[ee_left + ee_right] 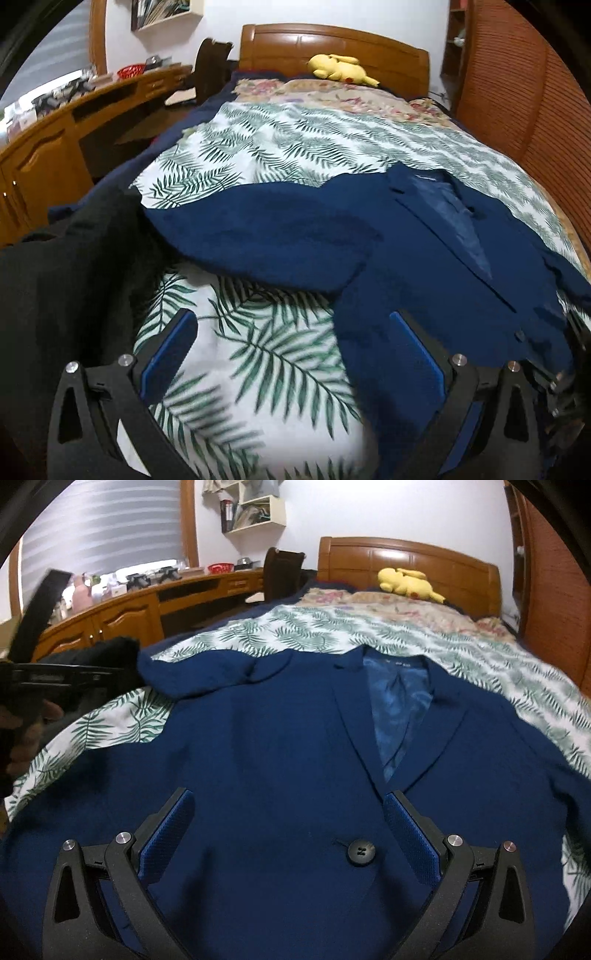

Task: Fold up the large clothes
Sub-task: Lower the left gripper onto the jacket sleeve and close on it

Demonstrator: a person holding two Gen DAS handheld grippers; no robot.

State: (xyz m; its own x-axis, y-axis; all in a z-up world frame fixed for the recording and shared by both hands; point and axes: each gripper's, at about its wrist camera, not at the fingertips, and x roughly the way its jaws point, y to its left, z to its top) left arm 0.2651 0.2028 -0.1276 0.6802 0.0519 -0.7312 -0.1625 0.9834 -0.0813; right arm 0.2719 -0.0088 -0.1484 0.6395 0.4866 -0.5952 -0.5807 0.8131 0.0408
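A navy blue suit jacket [280,746] lies front-up on the bed, lapels open over a shiny blue lining [399,709], with one black button [360,852]. My right gripper [288,830] is open just above the jacket's front, the button between its fingers. In the left wrist view the jacket [424,266] lies to the right and its sleeve [258,236] stretches left across the sheet. My left gripper [291,350] is open over the leaf-print sheet, its right finger [417,347] over the jacket's edge. The left gripper also shows at the left edge of the right wrist view [55,679].
The bed has a leaf-print sheet [280,147], a floral cover [332,92] and a wooden headboard [332,44] with a yellow plush toy [340,68]. A black garment [74,266] lies at the bed's left. A wooden desk [74,122] stands left, a wooden wardrobe [517,92] right.
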